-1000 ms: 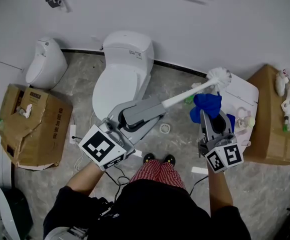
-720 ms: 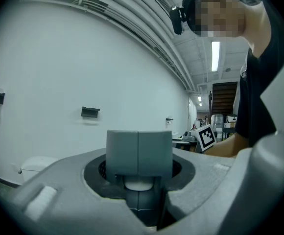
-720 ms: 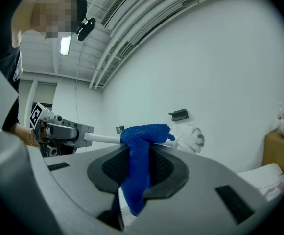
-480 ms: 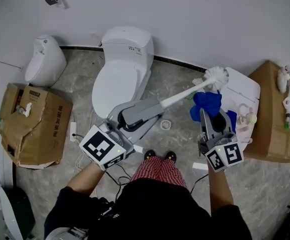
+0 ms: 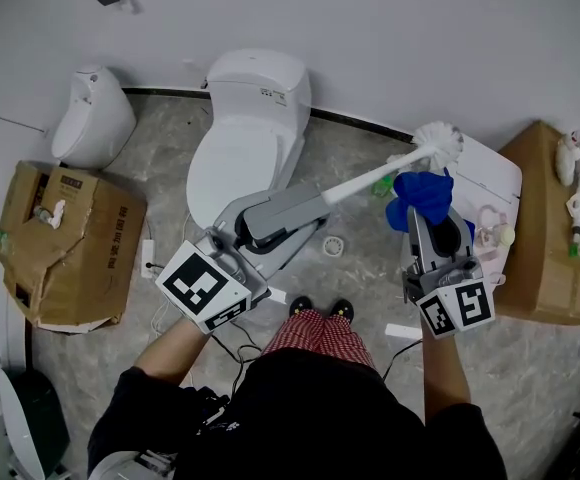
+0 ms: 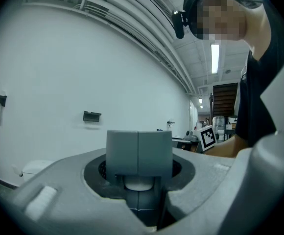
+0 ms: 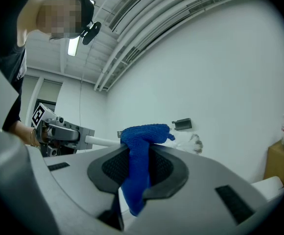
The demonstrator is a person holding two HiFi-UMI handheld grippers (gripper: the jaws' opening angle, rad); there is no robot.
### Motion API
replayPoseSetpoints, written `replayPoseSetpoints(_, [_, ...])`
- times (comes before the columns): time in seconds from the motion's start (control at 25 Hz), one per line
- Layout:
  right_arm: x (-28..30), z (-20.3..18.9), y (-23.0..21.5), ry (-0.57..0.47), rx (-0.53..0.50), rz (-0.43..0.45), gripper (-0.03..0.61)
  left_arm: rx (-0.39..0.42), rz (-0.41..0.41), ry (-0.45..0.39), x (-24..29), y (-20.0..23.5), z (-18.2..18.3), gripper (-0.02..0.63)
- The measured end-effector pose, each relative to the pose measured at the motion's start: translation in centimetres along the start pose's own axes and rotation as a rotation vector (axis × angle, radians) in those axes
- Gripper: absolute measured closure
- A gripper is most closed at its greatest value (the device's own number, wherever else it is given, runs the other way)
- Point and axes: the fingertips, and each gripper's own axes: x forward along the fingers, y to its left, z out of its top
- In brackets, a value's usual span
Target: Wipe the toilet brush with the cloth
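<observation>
Centre of the head view: the left gripper (image 5: 320, 201) points toward the upper right, jaws clamped narrow on the butt end of the toilet brush (image 5: 390, 171). The left gripper view confirms it: both grey pads are shut over the round white handle end, no gap showing. The brush is off the floor, with the handle running up-right across the frame. The bristle head sits upper right, over the near corner of a white box (image 5: 492, 175).

Right of centre, the right gripper (image 5: 422, 224) points toward the top of the frame, jaws closed on the blue cloth (image 5: 422, 194). In the right gripper view the cloth is pinched between the pads, one end hanging down in the throat. The bunched top end pokes out past the tips. That bunch lies against the handle just short of the bristles. The two overlap in both views and it looks like contact, though I can't confirm it.

Surroundings: the toilet (image 5: 247, 133) is upper centre with its lid down, back to the wall. A smaller white fixture (image 5: 92, 120) sits upper left. An open cardboard box (image 5: 70, 243) is at the left edge, and a second cardboard box (image 5: 545, 223) is at the right edge, beside the white box. A floor drain (image 5: 333, 246) lies between the two grippers.
</observation>
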Motion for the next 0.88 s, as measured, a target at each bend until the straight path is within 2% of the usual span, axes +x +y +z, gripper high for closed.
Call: replayPoseSetpoints(0.88, [-0.2,4.0,0.4,-0.059,-0.070,-0.015,0.497,0.041,-0.029,-0.068,-0.6,-0.6,3.4,0.459])
